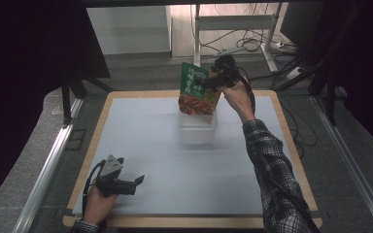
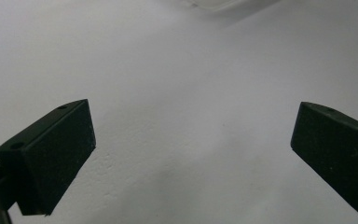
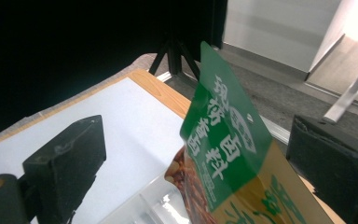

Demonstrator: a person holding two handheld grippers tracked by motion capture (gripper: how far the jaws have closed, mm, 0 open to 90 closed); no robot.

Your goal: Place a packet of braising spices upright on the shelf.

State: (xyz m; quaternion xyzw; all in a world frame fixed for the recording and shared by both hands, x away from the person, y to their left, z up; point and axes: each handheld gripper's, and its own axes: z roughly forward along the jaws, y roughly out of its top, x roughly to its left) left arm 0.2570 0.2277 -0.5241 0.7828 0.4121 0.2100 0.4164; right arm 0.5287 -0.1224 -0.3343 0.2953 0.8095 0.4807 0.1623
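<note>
The right gripper [image 1: 209, 81] is held raised over the far middle of the table [image 1: 141, 145]. In the right gripper view its jaws stand well apart, with the green and orange food pouch [image 3: 223, 158] between them; the pouch appears to lean against the right-hand jaw, while a clear gap is left to the other, so whether any real grip is kept on it cannot be told. In the high view the pouch [image 1: 197, 90] is seen upright and slightly tilted, its lower edge at or just inside a clear plastic container [image 1: 198, 130] that stands directly below. The left gripper [image 1: 135, 183] is rested low near the table's near left corner, its jaws spread wide over bare white surface and nothing held between them.

The main risk is judged to lie in the loose hold. If the pouch is supported by one jaw alone, it could slip or topple sideways, catch the container's rim and come to rest half outside it. The light container could also be nudged or tipped, since it is not steadied by the left gripper.
</note>
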